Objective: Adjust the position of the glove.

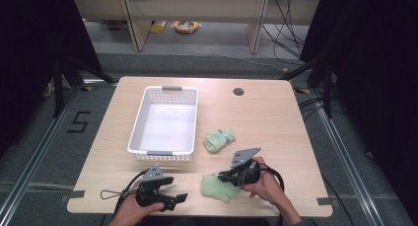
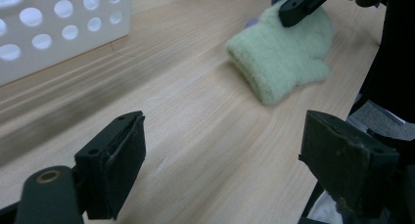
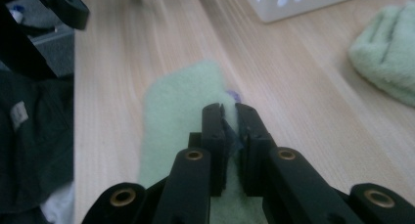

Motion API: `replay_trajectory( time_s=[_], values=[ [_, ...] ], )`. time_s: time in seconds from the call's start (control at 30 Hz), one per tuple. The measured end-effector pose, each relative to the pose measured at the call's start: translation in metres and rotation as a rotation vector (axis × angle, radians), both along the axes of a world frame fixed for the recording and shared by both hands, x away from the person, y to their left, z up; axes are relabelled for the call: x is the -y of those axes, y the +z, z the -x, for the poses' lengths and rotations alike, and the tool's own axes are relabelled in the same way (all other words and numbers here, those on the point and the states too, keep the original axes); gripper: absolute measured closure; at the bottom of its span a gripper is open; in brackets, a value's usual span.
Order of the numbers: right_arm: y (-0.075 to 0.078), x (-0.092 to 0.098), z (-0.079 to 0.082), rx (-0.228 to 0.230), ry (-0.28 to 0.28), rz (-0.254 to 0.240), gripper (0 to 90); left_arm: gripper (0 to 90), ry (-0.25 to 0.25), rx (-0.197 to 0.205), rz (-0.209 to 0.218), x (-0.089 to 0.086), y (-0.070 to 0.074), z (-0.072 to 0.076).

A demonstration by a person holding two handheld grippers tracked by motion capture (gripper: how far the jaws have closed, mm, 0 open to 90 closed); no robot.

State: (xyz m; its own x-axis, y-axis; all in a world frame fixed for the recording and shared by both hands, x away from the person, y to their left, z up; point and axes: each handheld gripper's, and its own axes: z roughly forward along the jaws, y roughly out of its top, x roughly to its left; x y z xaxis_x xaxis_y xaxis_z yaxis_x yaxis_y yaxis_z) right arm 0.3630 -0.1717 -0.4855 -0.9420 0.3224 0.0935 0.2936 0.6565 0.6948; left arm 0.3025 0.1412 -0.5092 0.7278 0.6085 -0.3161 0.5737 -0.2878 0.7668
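Right tongs (image 1: pixel 223 177) pinch the green mitten (image 1: pixel 217 187) (lower centre), left tongs (image 1: pixel 180 198) gape wide; next, I judge, lift it into the white basket (image 1: pixel 139 130).

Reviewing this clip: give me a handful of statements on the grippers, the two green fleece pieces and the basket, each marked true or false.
1. The right gripper is clamped on the flat pale green fleece mitten. True.
2. The left gripper holds the mitten. False: its jaws stand open over bare wooden table.
3. The white perforated plastic basket holds a mitten. False: it is empty.
4. A second, bunched green fleece piece lies on the table to the right of the basket. True.
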Motion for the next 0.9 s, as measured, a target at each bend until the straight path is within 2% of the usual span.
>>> replay_trajectory(
  time_s=[0.03, 0.1, 0.13, 0.17, 0.2, 0.27, 0.33, 0.37, 0.43, 0.47, 0.5, 0.53, 0.57, 0.67, 0.7, 0.73, 0.83, 0.9],
  values=[
    [0.000, 0.000, 0.000, 0.000, 0.000, 0.000, 83.8, 16.2, 0.000, 0.000, 0.000, 0.000, 0.000, 0.000],
    [-0.007, -0.005, -0.005, 0.022, 0.011, 0.054, 83.7, 16.3, -0.003, -0.003, -0.010, 0.001, -0.001, -0.001],
    [-0.008, -0.006, -0.007, 0.034, 0.030, 0.063, 83.7, 16.3, -0.003, -0.003, -0.010, 0.001, -0.001, -0.001],
    [-0.011, -0.008, -0.007, 0.021, 0.024, 0.070, 83.6, 16.2, -0.004, -0.022, -0.011, 0.003, -0.002, 0.000],
    [-0.012, -0.009, -0.008, 0.032, 0.040, 0.081, 83.4, 16.3, 0.001, -0.016, -0.011, 0.004, -0.002, 0.000],
    [-0.013, -0.010, -0.010, 0.042, 0.038, 0.083, 83.0, 16.4, -0.013, -0.006, -0.027, 0.004, -0.002, -0.001],
    [-0.014, -0.009, -0.011, 0.048, 0.043, 0.081, 81.7, 16.5, -0.017, -0.006, -0.017, 0.006, -0.003, 0.000],
    [-0.014, -0.009, -0.010, 0.036, 0.043, 0.076, 80.1, 16.5, -0.004, -0.015, -0.004, 0.008, -0.003, 0.001],
    [-0.014, -0.009, -0.010, 0.042, 0.034, 0.079, 77.1, 16.5, -0.007, -0.009, -0.006, 0.008, -0.003, 0.001],
    [-0.014, -0.008, -0.011, 0.045, 0.035, 0.079, 72.6, 16.5, -0.013, -0.003, -0.007, 0.007, -0.003, 0.001],
    [-0.013, -0.008, -0.011, 0.032, 0.019, 0.077, 69.8, 16.5, -0.018, -0.005, -0.019, 0.006, -0.002, 0.000],
    [-0.012, -0.007, -0.012, 0.039, 0.017, 0.080, 67.2, 16.5, -0.017, -0.011, -0.017, 0.005, -0.002, 0.000],
    [-0.011, -0.007, -0.012, 0.027, -0.017, 0.069, 64.4, 16.5, -0.013, -0.012, -0.011, 0.005, -0.002, 0.000],
    [-0.007, -0.004, -0.013, 0.025, -0.040, 0.047, 63.2, 16.5, -0.010, -0.008, -0.021, 0.003, -0.002, -0.001],
    [-0.003, -0.001, -0.015, 0.052, -0.080, 0.019, 60.4, 16.5, -0.005, -0.015, -0.013, 0.003, -0.002, -0.001],
    [0.000, 0.000, -0.016, 0.054, -0.108, 0.011, 60.2, 16.4, 0.000, -0.020, -0.008, 0.004, -0.002, -0.001],
    [0.009, 0.004, -0.021, 0.095, -0.178, 0.014, 58.0, 16.3, -0.001, -0.024, -0.002, 0.005, -0.002, 0.000],
    [0.013, 0.006, -0.026, 0.097, -0.221, 0.002, 57.7, 16.3, 0.006, -0.025, 0.004, 0.005, -0.002, 0.000]
  ],
)
